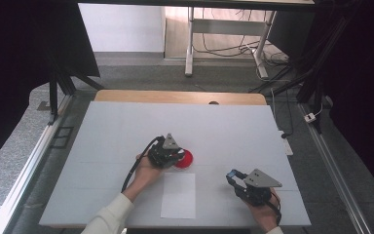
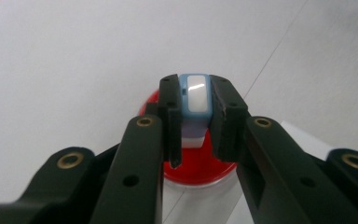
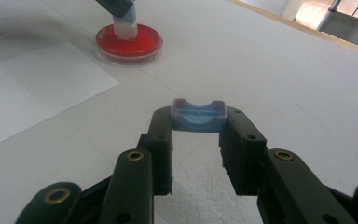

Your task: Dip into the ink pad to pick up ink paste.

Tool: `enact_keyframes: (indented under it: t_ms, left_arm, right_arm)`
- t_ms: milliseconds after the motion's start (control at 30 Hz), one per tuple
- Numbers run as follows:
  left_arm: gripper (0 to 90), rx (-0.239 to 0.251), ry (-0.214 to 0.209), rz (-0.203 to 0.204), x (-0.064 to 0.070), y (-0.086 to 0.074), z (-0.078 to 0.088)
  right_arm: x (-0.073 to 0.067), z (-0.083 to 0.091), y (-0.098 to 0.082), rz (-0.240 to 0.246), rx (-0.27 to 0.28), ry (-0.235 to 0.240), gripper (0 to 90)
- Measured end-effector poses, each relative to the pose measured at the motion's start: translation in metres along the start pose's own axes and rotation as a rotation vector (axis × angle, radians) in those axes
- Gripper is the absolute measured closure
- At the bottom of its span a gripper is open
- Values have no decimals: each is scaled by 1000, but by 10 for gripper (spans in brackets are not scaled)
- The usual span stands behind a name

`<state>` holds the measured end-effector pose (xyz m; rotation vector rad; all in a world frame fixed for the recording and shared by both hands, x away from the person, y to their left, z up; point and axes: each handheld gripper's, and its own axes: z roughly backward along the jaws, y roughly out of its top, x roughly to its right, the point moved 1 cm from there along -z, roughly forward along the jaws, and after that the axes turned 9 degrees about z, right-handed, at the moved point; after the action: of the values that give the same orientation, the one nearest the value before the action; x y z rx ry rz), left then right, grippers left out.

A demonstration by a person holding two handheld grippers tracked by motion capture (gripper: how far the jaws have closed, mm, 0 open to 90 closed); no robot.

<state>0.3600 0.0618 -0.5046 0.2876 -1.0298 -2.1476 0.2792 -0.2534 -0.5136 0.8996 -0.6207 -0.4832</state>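
Observation:
A round red ink pad (image 1: 186, 160) lies near the middle of the white table. My left gripper (image 1: 177, 155) is shut on a blue-and-white stamp (image 2: 195, 95), whose white lower end rests on the red ink pad (image 2: 198, 170). In the right gripper view the stamp (image 3: 125, 25) stands upright on the pad (image 3: 129, 42). Near the front right of the table, my right gripper (image 1: 232, 176) is shut on a small blue cap (image 3: 198, 116) and holds it just above the table surface. A white paper sheet (image 1: 178, 195) lies in front of the pad, between the two hands.
A white foam board (image 1: 121, 126) covers the table, with a wooden edge (image 1: 180, 96) at the far side. Metal rails (image 1: 24, 170) run along both sides. Table legs and cables (image 1: 224, 48) stand on the floor beyond.

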Motion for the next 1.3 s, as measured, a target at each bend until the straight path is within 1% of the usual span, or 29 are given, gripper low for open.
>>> enact_keyframes:
  t_ms: [100, 200, 300, 533, 567, 633, 800, 900, 933, 1300]
  left_arm:
    - [764, 51, -18, 34, -3, 3, 8]
    - [763, 75, -14, 30, -2, 6, 15]
    - [763, 80, -14, 26, -3, 8, 18]
    - [761, 51, -5, 33, -7, 5, 12]
    - [761, 50, -6, 34, -8, 5, 12]
    - [762, 45, -8, 37, -9, 4, 10]
    - [762, 19, -14, 21, -8, 2, 5]
    - [762, 7, -26, 26, -9, 0, 1]
    - [762, 0, -22, 24, -9, -1, 0]
    - [762, -2, -16, 11, -8, -1, -1]
  right_arm:
    - [1, 1, 0, 0, -4, -1, 650]
    - [2, 1, -1, -2, 3, -3, 650]
    - [2, 2, 0, -2, 8, -7, 650]
    - [2, 1, -1, 3, -6, -7, 650]
    - [2, 0, -1, 0, 3, -1, 650]
    - [2, 0, -1, 0, 2, 0, 650]
    - [3, -1, -2, 1, -7, 3, 650]
    - [3, -1, -2, 2, -8, 5, 650]
    - [2, -1, -2, 1, -4, 5, 650]
    - [2, -1, -2, 5, -16, 4, 650]
